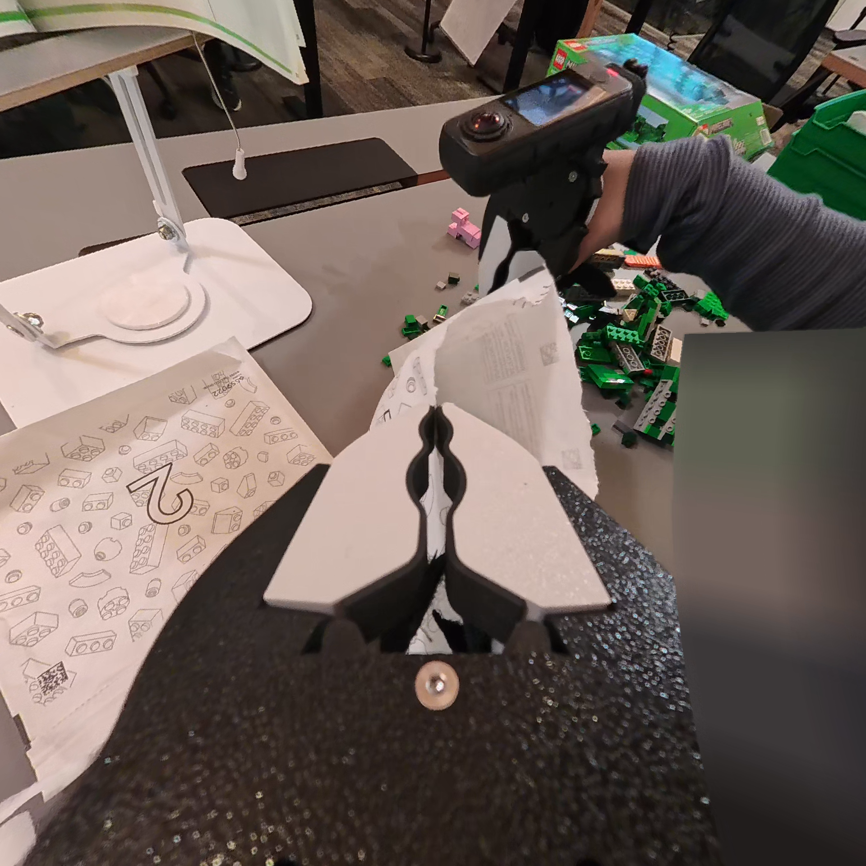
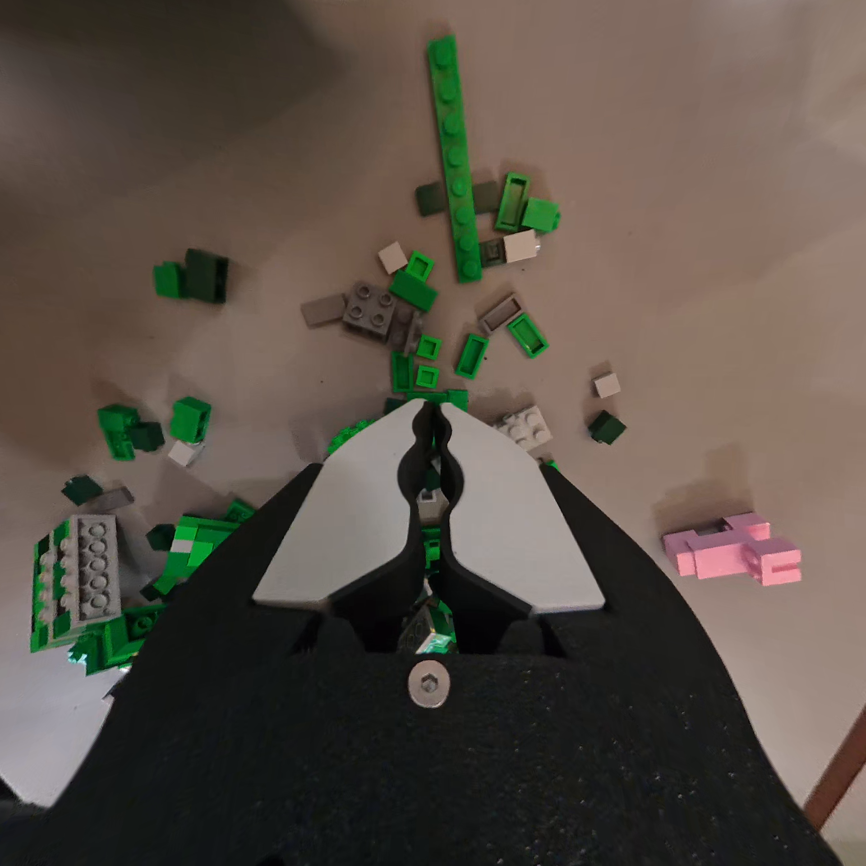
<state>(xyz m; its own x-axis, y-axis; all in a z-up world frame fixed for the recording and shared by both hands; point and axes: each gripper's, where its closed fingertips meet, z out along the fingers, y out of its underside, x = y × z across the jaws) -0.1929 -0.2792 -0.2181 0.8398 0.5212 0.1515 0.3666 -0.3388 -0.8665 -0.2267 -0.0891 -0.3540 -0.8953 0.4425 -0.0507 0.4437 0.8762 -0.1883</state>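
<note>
L gripper (image 1: 436, 412): jaws closed, clamped on torn paper bag (image 1: 506, 375); bag stands up from the tips, ragged top edge, printed w/ brick outlines + text block.
R gripper (image 2: 433, 407): jaws pressed together at tips, pointing down at bricks; tips sit just above small green pieces. Cannot tell if anything is pinched between them.
R gripper, L-wrist view (image 1: 520, 276): seen farther off, held by a hand (image 1: 609, 197) in grey ribbed sleeve, camera on top; its tips are hidden behind the bag's top edge.
L-wrist view only: second paper bag (image 1: 131, 515) flat on table (image 1: 365, 272), left of L gripper; white stand base (image 1: 187, 281) behind it; green set box (image 1: 679, 89) and green bin (image 1: 824, 140) at back right.
R-wrist view only: long green plate (image 2: 452, 154) ahead of tips, lying over dark tiles; grey 2x2 brick (image 2: 368, 307) left of centre; white 2x2 plate (image 2: 525, 426) just beside right finger.
Both views: pink pig (image 2: 731, 548), apart from pile; green/grey brick pile (image 1: 632, 365).
</note>
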